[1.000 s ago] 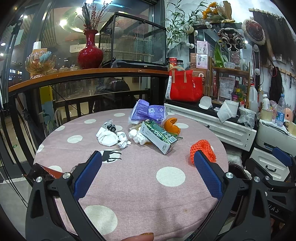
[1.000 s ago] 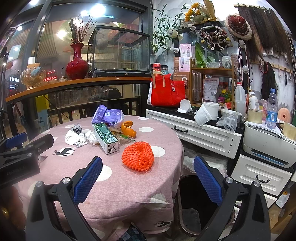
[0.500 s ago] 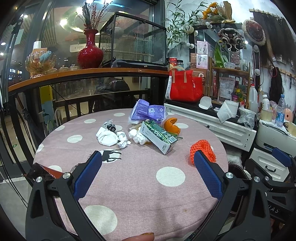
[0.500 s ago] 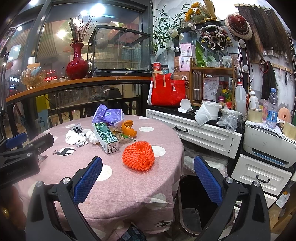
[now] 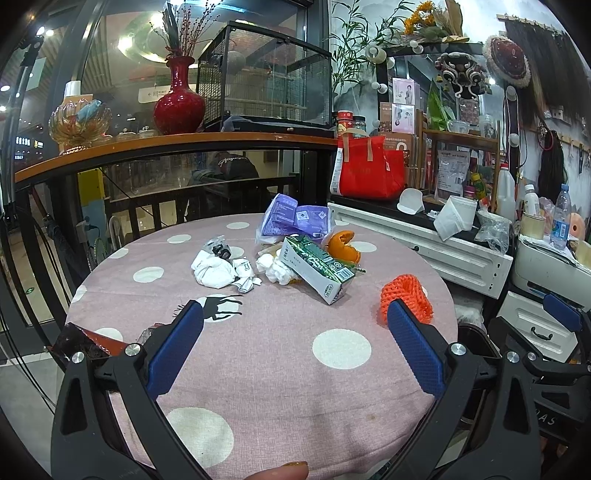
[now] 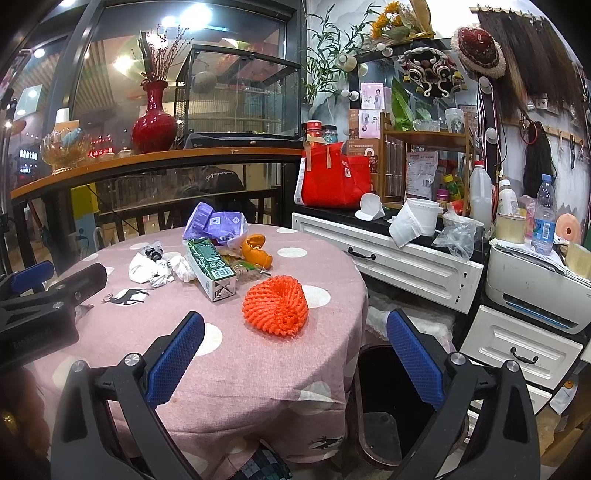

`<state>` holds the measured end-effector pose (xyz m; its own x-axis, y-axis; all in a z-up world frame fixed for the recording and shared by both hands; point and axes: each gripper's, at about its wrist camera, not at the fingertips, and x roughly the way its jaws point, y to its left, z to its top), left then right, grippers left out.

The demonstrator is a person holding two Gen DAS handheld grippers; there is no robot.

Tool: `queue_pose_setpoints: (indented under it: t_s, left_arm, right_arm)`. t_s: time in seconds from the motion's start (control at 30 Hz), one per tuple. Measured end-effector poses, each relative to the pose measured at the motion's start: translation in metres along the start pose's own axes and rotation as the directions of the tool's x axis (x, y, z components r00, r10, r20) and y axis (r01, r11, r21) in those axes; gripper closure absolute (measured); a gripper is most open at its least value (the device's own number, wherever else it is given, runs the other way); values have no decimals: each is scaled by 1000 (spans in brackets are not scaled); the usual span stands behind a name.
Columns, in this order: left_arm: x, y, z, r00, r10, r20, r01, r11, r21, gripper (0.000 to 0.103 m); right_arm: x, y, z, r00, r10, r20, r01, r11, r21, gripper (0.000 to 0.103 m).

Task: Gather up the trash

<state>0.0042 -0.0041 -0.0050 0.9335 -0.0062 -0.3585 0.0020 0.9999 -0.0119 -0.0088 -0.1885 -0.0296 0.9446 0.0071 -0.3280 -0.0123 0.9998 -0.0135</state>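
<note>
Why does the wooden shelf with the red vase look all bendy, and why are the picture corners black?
Left wrist view: the fisheye lens bows the wooden shelf into an arc and leaves black corners. Right wrist view: same bend and dark rim; ceiling lights glare in the glass above the red vase, while the orange foam net looks sharp.

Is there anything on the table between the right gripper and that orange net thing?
No. In the right wrist view only bare pink cloth lies between the right gripper and the orange net.
</note>
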Motion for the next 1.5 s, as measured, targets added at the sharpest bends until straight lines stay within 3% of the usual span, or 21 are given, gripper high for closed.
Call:
queue_pose_setpoints:
  t_s: [0.57,0.9,1.03,1.3,1.5]
  left_arm:
    - [8,1,-3,1000,-6,-16,7,1000,9,5]
    - [26,1,-12,995,-32,-91,33,999,5,5]
    - [31,0,-16,993,-36,-110,37,999,12,5]
    - [50,11,-19,978,-55,-204,50,998,-33,5]
    - [66,11,-20,959,-65,-276,60,998,-28,5]
  right_arm:
    - [7,-3,-3,1000,-3,-23,3,1000,2,6]
    - [36,-7,-10,985,47,-165,-46,999,10,6]
    - [57,-10,-10,962,95,-254,-94,995,18,6]
    - [113,-18,-6,876,226,-425,-210,974,84,6]
    - [147,-17,7,860,234,-453,-235,970,54,16]
